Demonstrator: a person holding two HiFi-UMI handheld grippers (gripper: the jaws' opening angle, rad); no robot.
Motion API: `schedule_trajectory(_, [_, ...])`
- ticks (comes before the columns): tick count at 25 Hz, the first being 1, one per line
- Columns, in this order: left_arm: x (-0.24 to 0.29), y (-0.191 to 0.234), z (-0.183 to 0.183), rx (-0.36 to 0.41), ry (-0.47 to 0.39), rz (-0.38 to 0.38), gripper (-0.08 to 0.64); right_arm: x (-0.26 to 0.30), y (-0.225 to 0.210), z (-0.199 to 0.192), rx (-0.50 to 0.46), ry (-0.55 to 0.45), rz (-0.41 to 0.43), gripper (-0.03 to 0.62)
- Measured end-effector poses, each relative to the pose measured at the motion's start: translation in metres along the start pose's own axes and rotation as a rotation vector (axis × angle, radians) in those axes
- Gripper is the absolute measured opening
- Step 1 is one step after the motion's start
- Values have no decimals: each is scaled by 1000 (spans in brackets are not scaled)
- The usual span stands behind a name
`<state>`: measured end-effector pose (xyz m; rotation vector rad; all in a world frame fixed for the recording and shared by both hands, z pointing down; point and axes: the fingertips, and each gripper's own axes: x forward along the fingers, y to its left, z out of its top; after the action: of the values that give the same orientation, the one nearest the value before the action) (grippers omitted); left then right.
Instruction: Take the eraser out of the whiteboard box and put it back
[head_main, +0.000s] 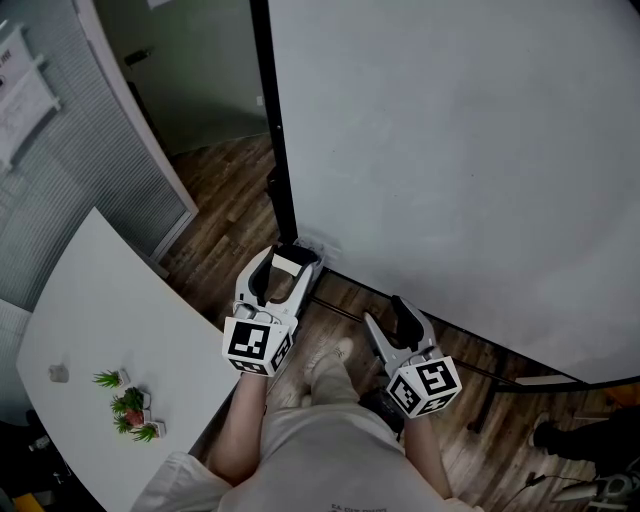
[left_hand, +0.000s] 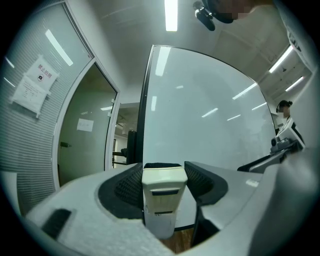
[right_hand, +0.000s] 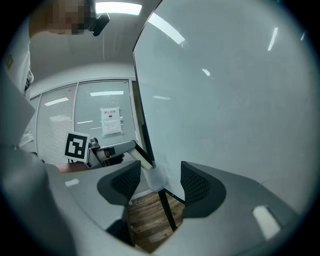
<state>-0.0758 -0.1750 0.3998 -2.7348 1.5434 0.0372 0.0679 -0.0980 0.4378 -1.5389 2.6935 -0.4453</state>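
Observation:
A cream eraser (left_hand: 164, 189) stands upright between the pads of my left gripper (left_hand: 164, 181), which is shut on it. Just under the eraser is the white whiteboard box (left_hand: 161, 226), fixed at the lower left corner of the whiteboard (head_main: 450, 150). Whether the eraser's foot still touches the box I cannot tell. From the head view the eraser (head_main: 288, 265) sits at the tips of the left gripper (head_main: 291, 258), beside the board's black frame. My right gripper (head_main: 388, 312) hangs open and empty to the right. The right gripper view looks past its own pads at the box (right_hand: 156, 178).
A white table (head_main: 90, 330) with small green plants (head_main: 128, 405) stands on the left. The floor (head_main: 225, 195) is wooden, with the board's stand bar (head_main: 500, 375) running low along it. A glass partition (head_main: 60, 170) and a doorway lie beyond the board's left edge.

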Motion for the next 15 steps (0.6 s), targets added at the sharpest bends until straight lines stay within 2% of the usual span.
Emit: schedule_trajectory(15, [-24, -6, 24, 15, -61, 4, 258, -4, 12, 7, -22, -19, 14, 250])
